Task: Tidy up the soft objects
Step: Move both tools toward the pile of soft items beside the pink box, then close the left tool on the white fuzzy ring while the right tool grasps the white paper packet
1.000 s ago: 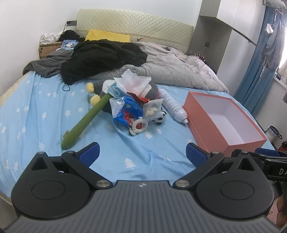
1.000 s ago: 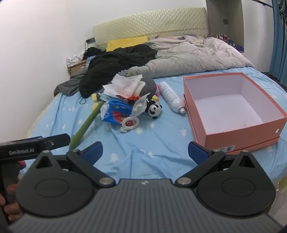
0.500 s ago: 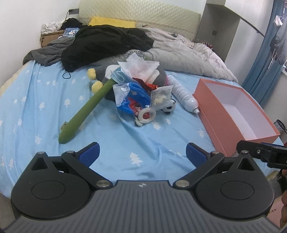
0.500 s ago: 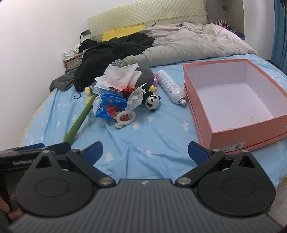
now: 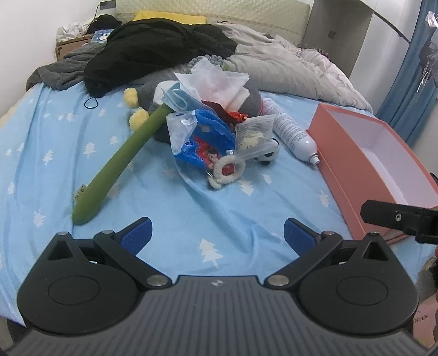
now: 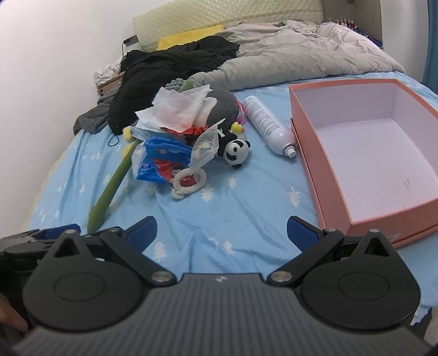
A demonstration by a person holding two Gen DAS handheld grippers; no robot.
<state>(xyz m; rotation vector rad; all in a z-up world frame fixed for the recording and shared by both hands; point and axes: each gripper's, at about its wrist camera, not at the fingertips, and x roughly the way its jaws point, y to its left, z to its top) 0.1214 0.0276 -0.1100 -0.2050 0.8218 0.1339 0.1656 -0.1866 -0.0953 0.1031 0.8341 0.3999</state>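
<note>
Nothing was sorted: the pink box (image 6: 364,153) on the right sat empty, the pile of soft toys (image 6: 191,137) lay mid-bed, and both the left hand-held gripper (image 5: 217,234) and right hand-held gripper (image 6: 221,232) hovered near, spread, holding nothing

A bed (image 5: 49,153) in a blue tree-print sheet is filling the room. White walls (image 6: 54,54) are flanking a quilted headboard (image 5: 246,16); blue curtains (image 5: 410,90) are hanging right.

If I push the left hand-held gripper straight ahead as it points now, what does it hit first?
Probably the white fluffy ring at the near edge of the pile; bare blue bedsheet lies between it and the open left hand-held gripper. Depth is uncertain.
</note>
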